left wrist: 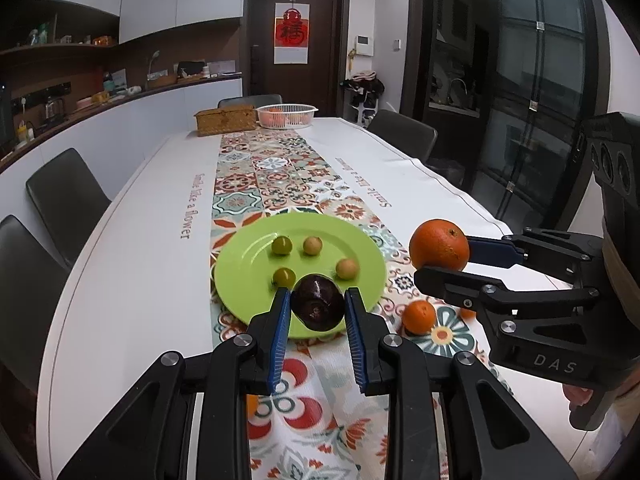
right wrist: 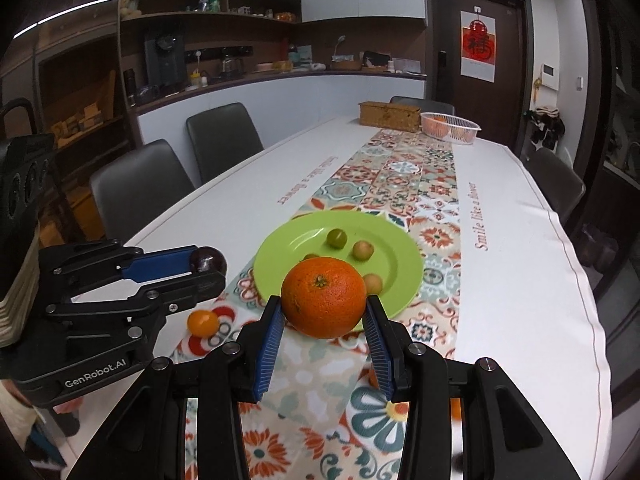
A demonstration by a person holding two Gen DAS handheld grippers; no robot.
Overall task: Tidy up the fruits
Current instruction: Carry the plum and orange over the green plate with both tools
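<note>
Left tool (left wrist: 318, 306): clenched on a dark plum (left wrist: 318, 304), held above the near rim of the green plate (left wrist: 240, 264).
Right tool (right wrist: 324, 312): grasping a large orange (right wrist: 323, 297), clear of the bench (right wrist: 520, 264).
Plate: four small greenish-tan fruits (left wrist: 282, 245), spaced apart.
Runner: small mandarin (left wrist: 418, 317) loose near the plate; others partly hidden.
Far end: white basket (left wrist: 286, 114) holding orange fruit.
Handling note: keep both grips steady; probably carry like to like, and lower gently before letting go.

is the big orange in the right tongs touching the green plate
Apart. In the left wrist view the big orange sits clamped in the right tongs, off to the side of the green plate with tablecloth visible between them.
</note>
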